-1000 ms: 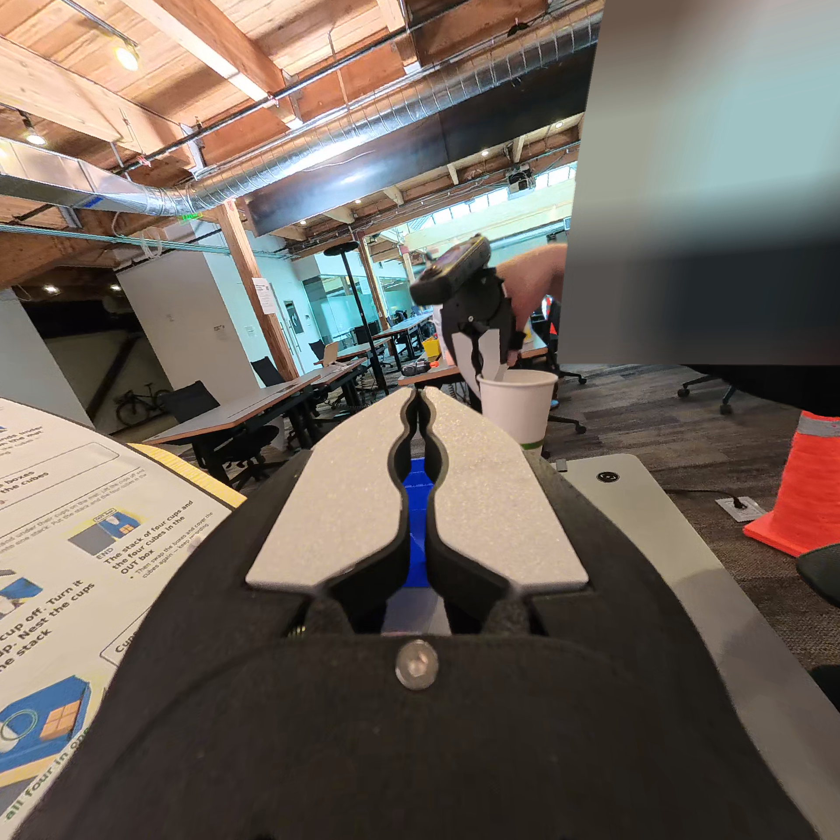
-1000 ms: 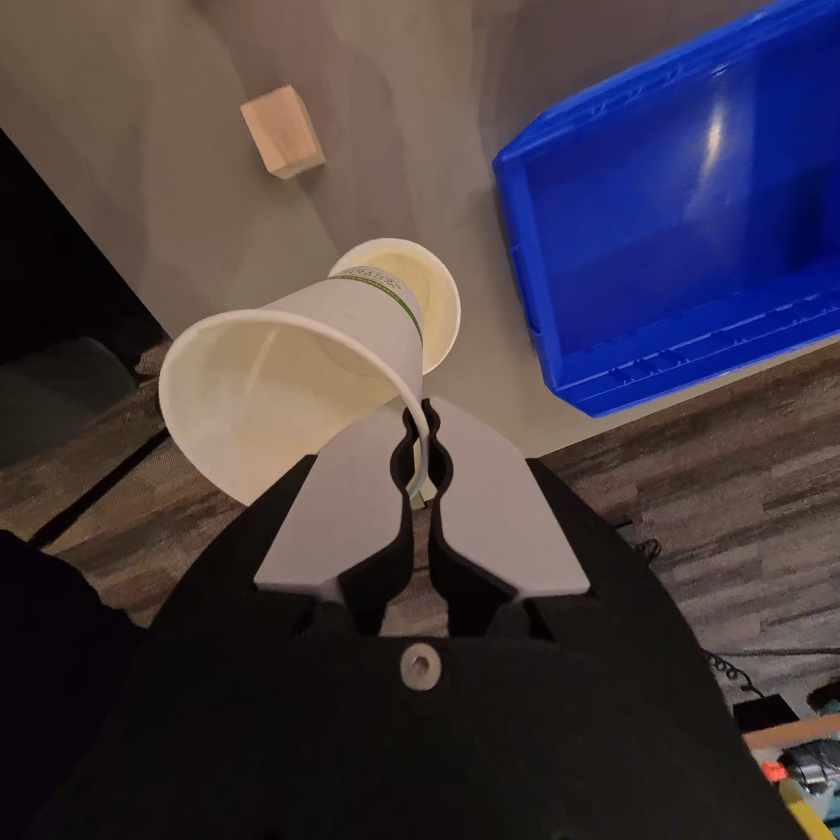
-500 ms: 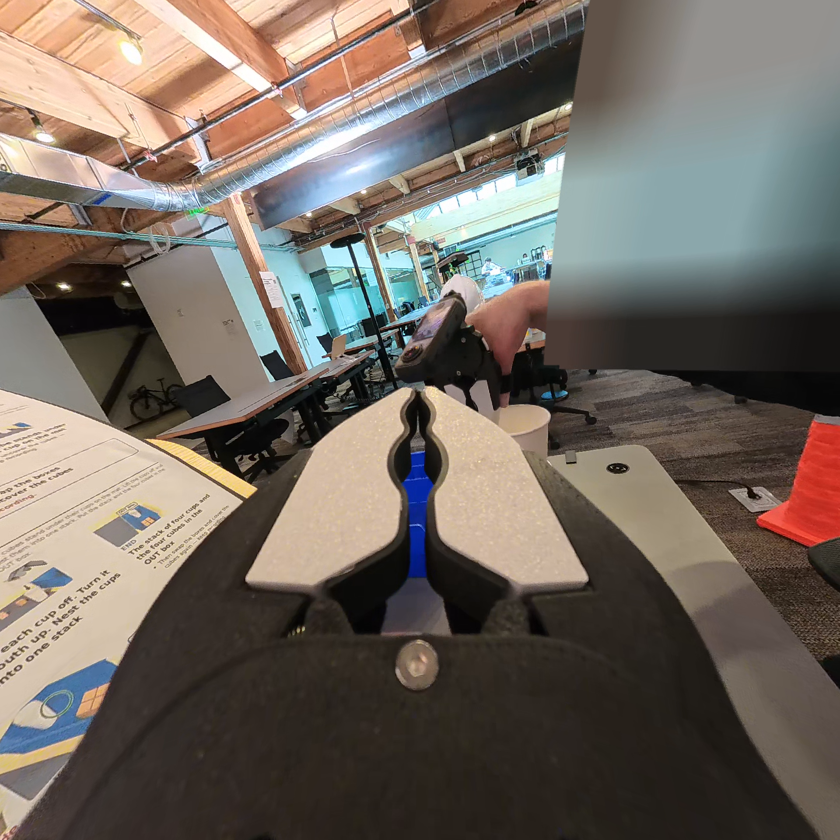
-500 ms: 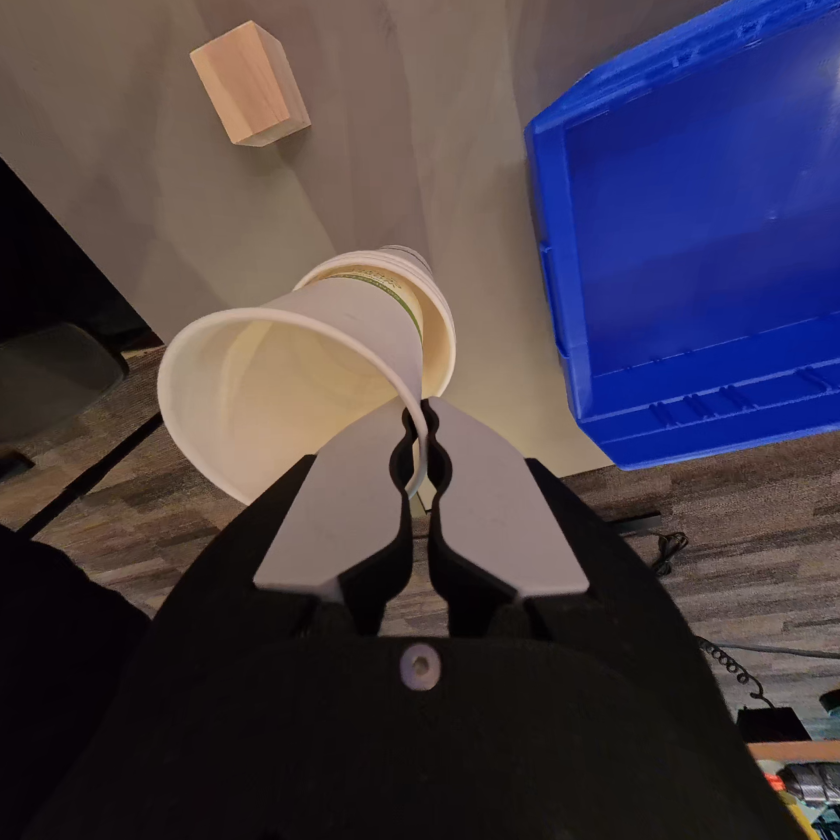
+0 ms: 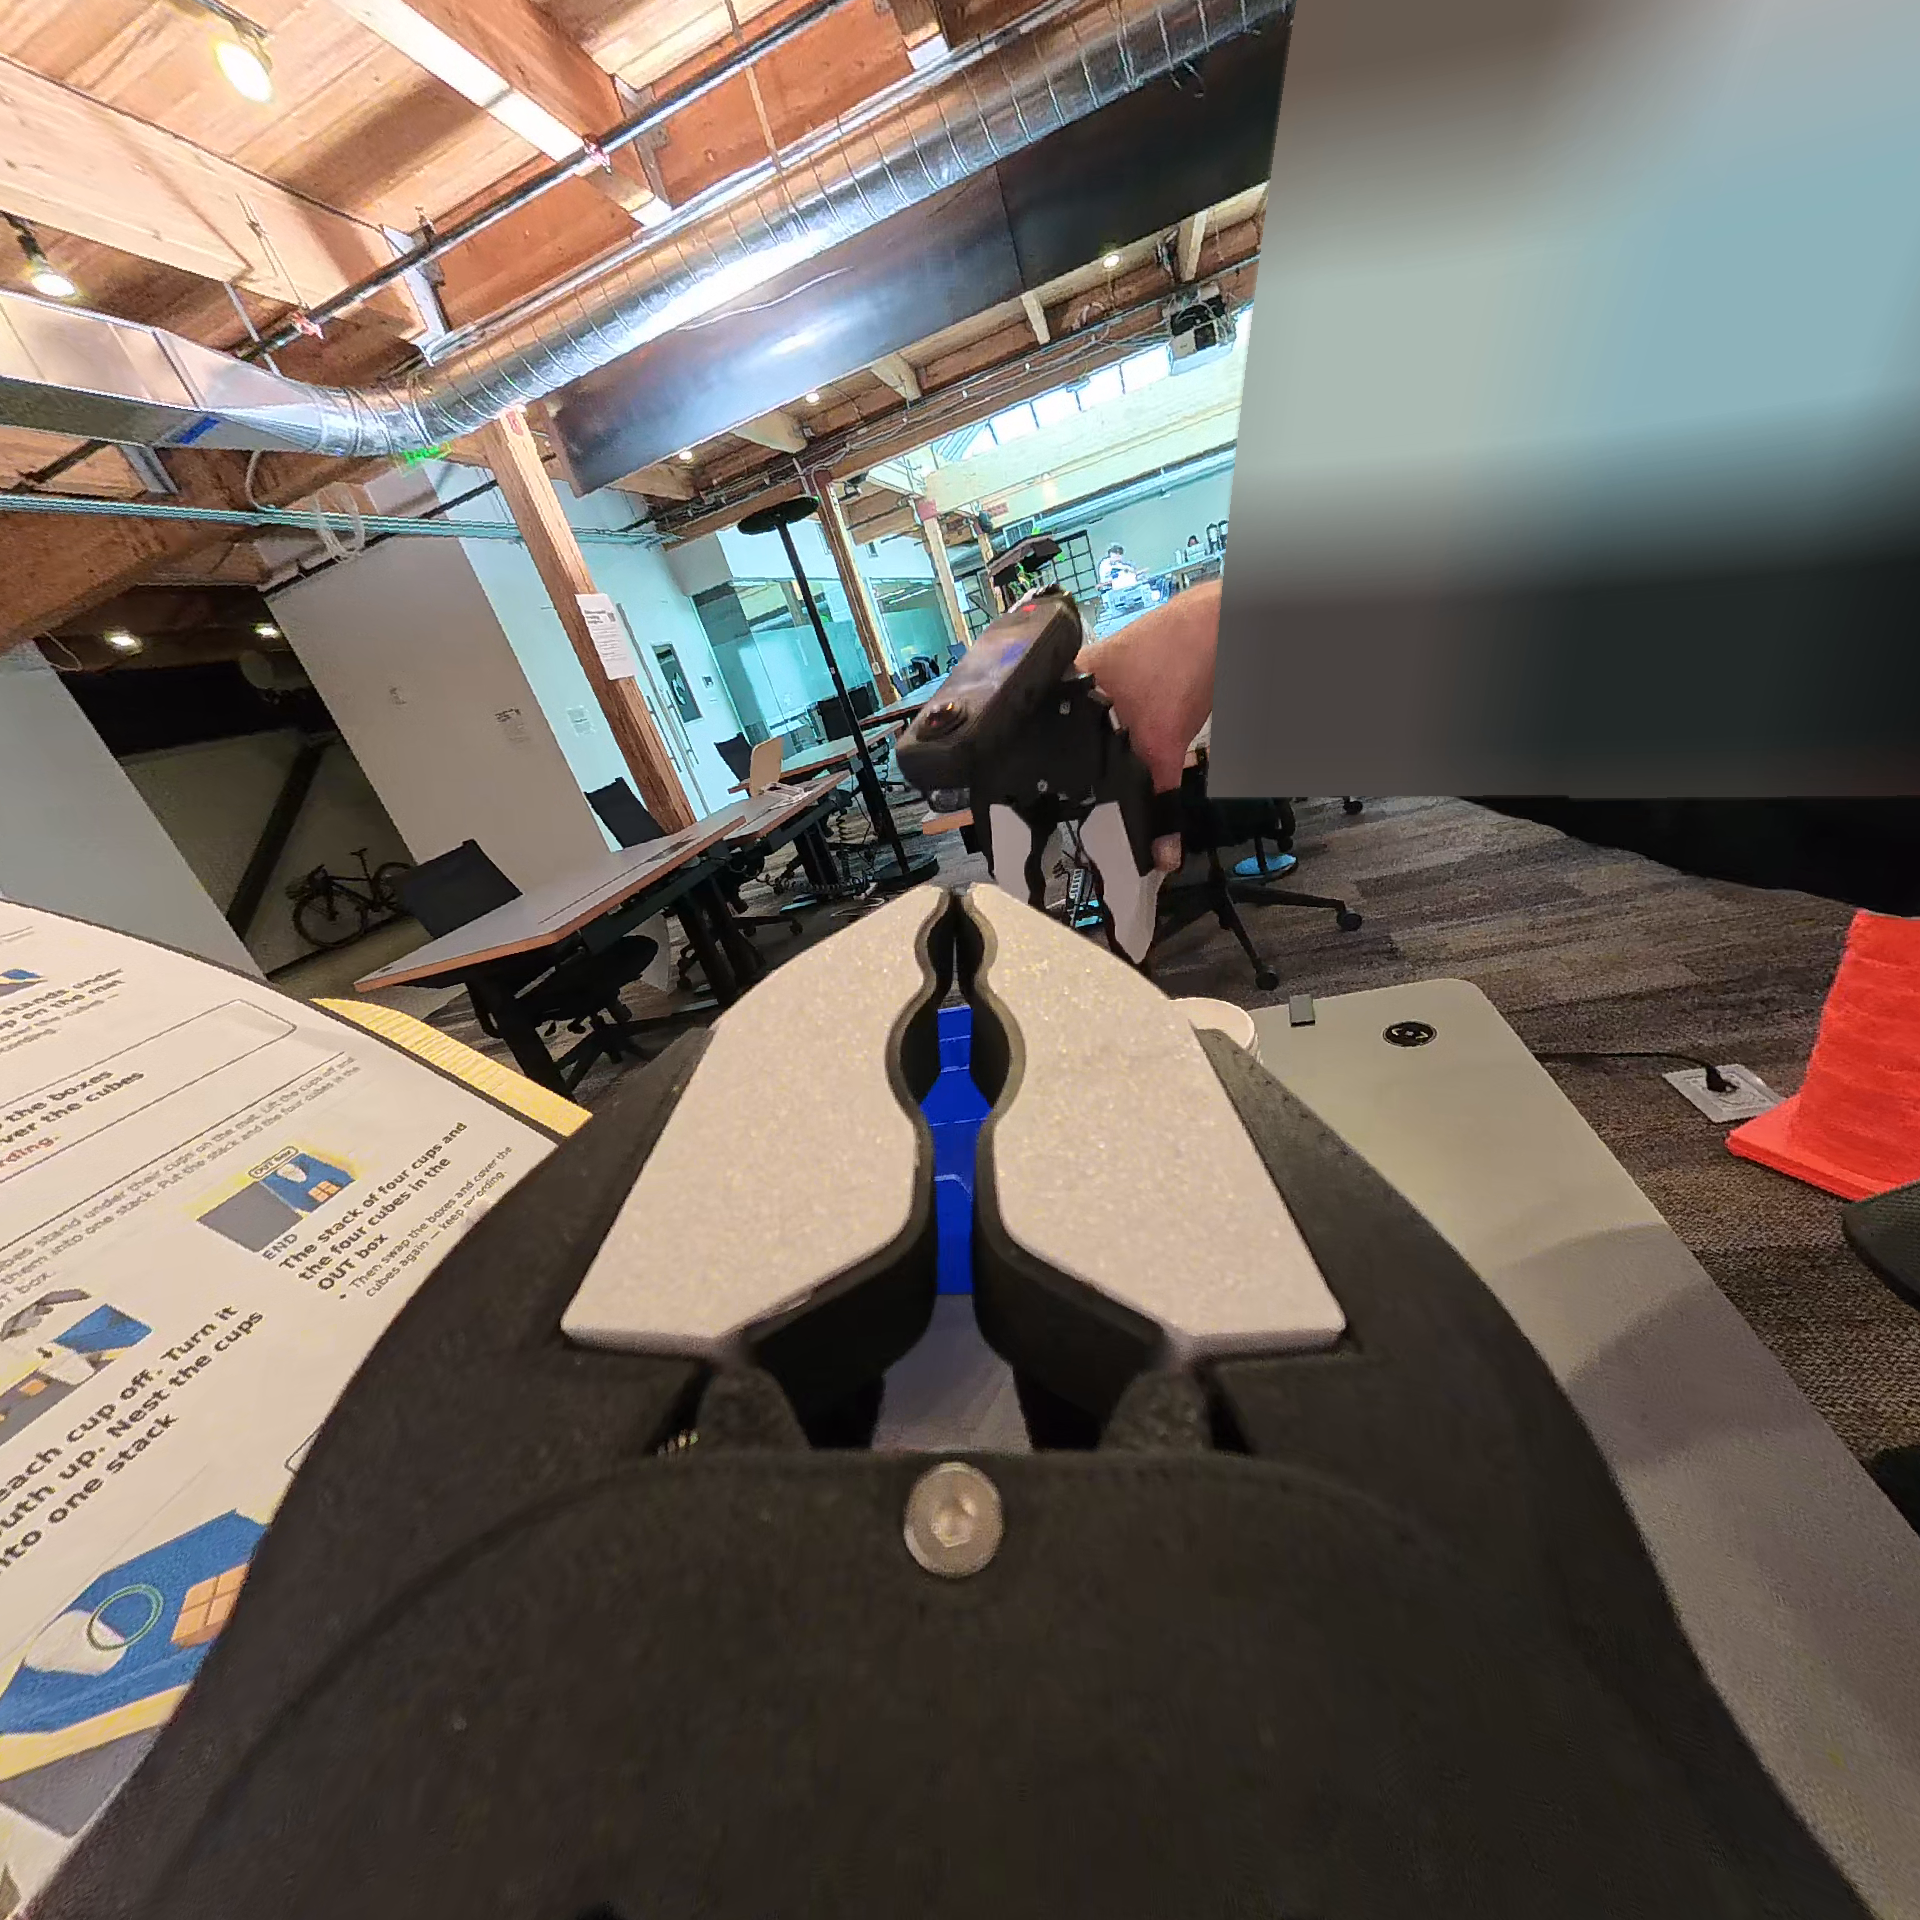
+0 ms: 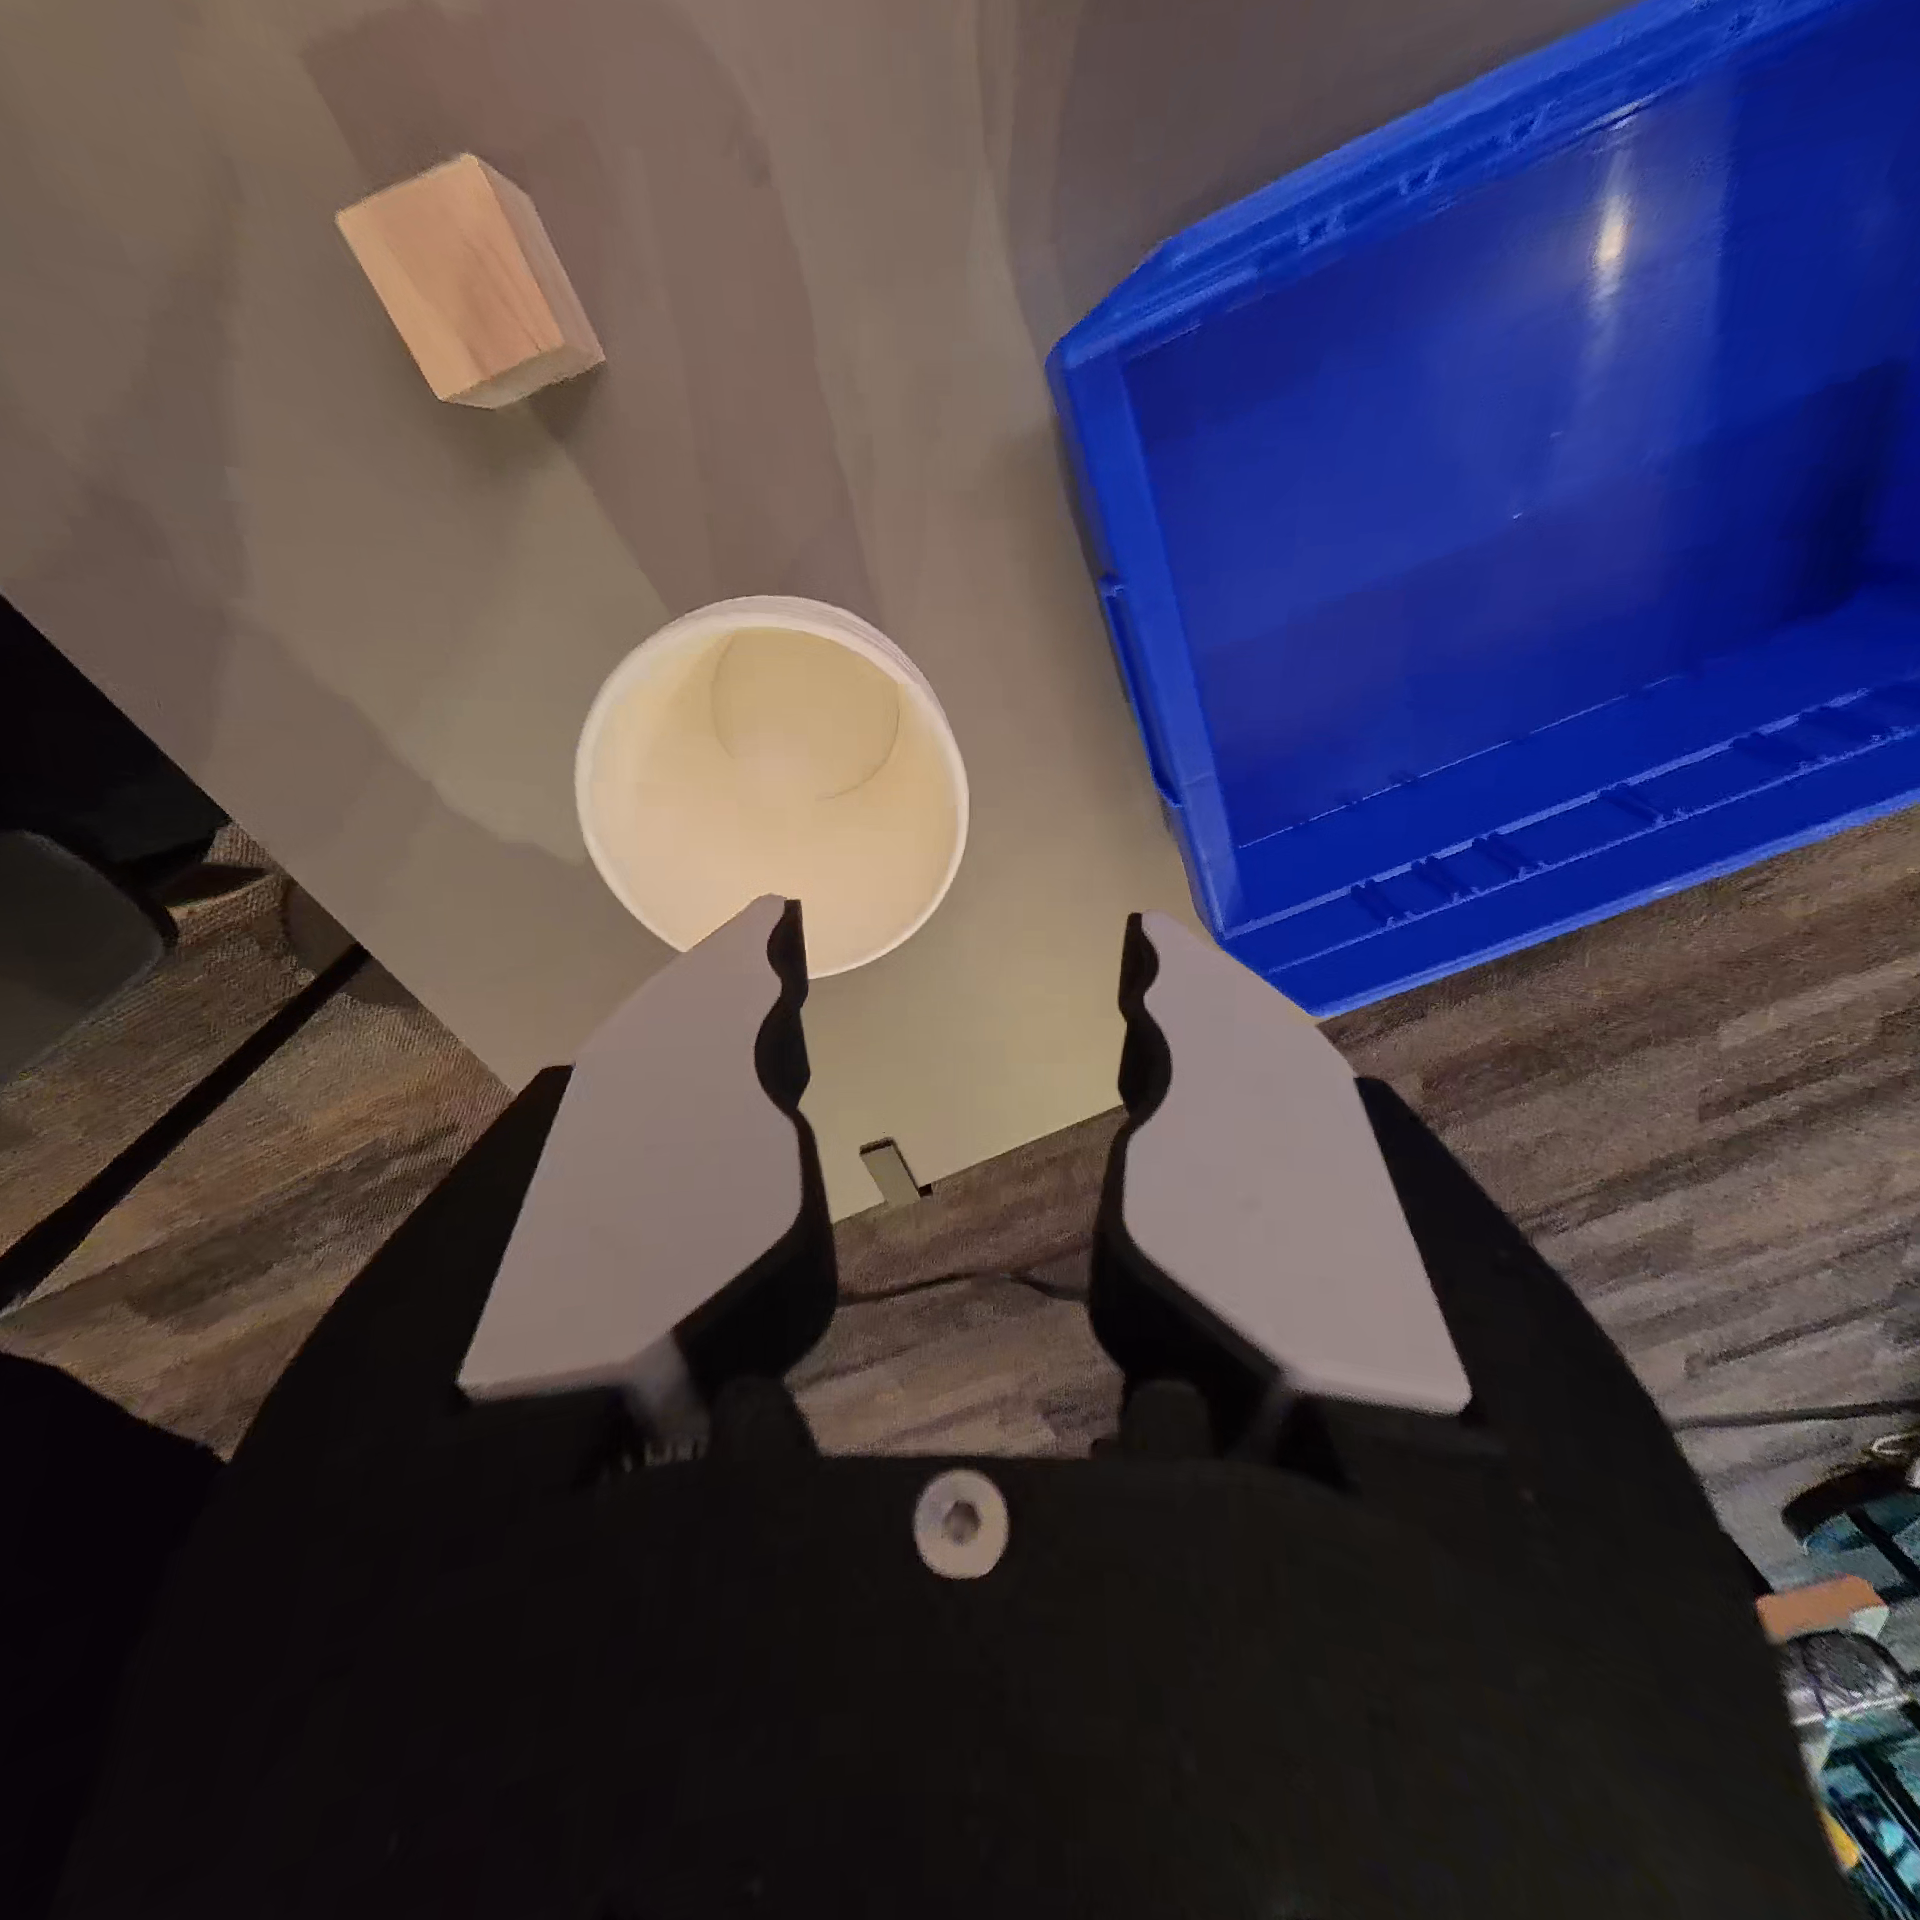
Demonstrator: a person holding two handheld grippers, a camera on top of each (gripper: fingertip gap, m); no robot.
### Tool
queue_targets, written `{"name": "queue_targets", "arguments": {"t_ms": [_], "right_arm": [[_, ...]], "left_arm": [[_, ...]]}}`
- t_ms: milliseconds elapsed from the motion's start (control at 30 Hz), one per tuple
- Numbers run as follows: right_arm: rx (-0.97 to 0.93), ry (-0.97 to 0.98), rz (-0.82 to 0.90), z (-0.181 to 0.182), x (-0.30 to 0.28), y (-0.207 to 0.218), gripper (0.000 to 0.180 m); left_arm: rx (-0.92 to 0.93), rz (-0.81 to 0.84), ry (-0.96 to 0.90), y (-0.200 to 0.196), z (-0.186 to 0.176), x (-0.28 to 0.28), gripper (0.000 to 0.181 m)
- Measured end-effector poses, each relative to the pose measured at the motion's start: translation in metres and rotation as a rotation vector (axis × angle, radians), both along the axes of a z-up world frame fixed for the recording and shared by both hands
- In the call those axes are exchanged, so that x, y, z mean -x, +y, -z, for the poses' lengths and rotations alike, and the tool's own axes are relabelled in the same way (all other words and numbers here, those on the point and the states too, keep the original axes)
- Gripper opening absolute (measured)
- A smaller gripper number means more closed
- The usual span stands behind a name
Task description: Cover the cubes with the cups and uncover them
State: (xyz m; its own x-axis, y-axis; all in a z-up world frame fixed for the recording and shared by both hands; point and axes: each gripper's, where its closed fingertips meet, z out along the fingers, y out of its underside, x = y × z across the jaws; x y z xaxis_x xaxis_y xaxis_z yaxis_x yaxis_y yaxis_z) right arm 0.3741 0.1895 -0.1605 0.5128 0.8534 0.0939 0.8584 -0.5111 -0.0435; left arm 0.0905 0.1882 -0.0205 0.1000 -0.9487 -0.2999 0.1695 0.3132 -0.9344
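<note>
In the right wrist view a stack of white paper cups (image 6: 771, 781) stands mouth up on the grey table (image 6: 260, 468). My right gripper (image 6: 961, 925) is open and empty just above the stack's near rim. A wooden cube (image 6: 468, 275) lies on the table beyond the cups. My left gripper (image 5: 956, 914) is shut and empty, held low over the table. In the left wrist view the right gripper (image 5: 1070, 883) hangs open over the cup rim (image 5: 1221, 1016), which just shows behind my left finger.
An empty blue bin (image 6: 1507, 540) stands right of the cups, and a slice of it shows between my left fingers (image 5: 954, 1101). An instruction sheet (image 5: 208, 1247) lies at the left. An orange cone (image 5: 1849, 1070) stands on the carpet at the right. The table edge (image 6: 883, 1184) is close below the cups.
My right gripper lowered the held cup into the stack, opened and let go. The left gripper stayed shut and tilted slightly.
</note>
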Motion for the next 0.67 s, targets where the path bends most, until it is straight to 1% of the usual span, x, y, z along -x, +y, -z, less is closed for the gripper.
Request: {"name": "queue_targets", "arguments": {"t_ms": [133,267,333,433,567,667], "right_arm": [[-0.083,0.031,-0.058,-0.01,0.014,-0.012,0.053],[-0.101,0.066,-0.109,0.002,0.033,-0.038,0.051],[-0.115,0.057,-0.115,0.014,0.037,-0.047,0.049],[-0.092,0.035,-0.132,0.042,0.04,-0.063,0.048],[-0.065,0.015,-0.117,0.076,0.038,-0.069,0.046],[-0.041,0.003,-0.113,0.094,0.037,-0.071,0.043]], "left_arm": [[-0.007,-0.014,0.012,0.002,0.002,-0.001,0.0],[-0.009,-0.018,0.012,0.002,0.001,0.0,0.0],[-0.008,-0.016,0.012,0.002,0.001,0.0,0.0],[-0.013,-0.015,0.014,0.0,0.001,0.0,0.0],[-0.026,-0.018,0.019,-0.002,0.0,-0.001,0.0],[-0.027,-0.015,0.017,-0.004,-0.001,-0.001,0.0]]}}
